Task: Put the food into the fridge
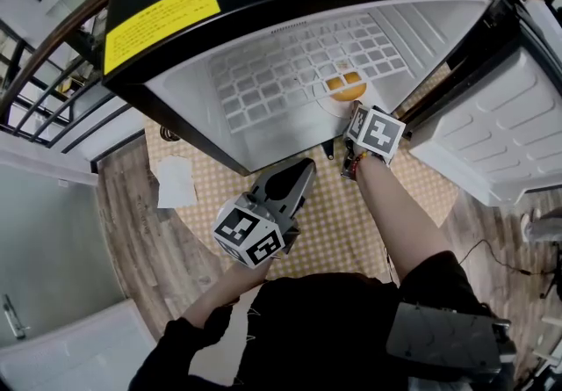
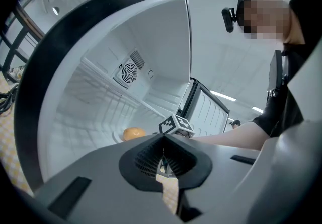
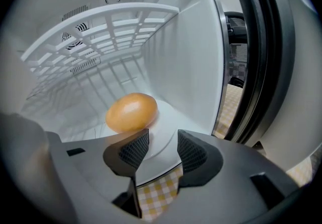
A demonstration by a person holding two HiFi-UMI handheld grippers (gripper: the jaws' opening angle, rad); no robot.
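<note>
**The food sits in the fridge, just past the right claw**

The left claw (image 1: 301, 173) is out in front of the fridge (image 1: 263, 108). Its two jaws are closed together with nothing in them. It is the far one from the food.

Inside the fridge, under the white wire shelf (image 3: 100, 24), sits the round orange food (image 3: 132, 112). It rests on a white plate (image 3: 168, 120) on the fridge's bottom. It is almost a ball, a bit wider than it is tall, and its wide way runs side to side as the right claw sees it.

The right claw (image 3: 157, 145) is the near one. Its jaws stand wide apart. The edge of the plate lies in the gap between them, but the pads do not squeeze it. The food lies straight ahead and a little to the left of this claw, deeper in the fridge.

It looks like the putting-in part is done. The right claw most likely needs to pull straight back, away from the food, so it does not drag the plate out.
</note>
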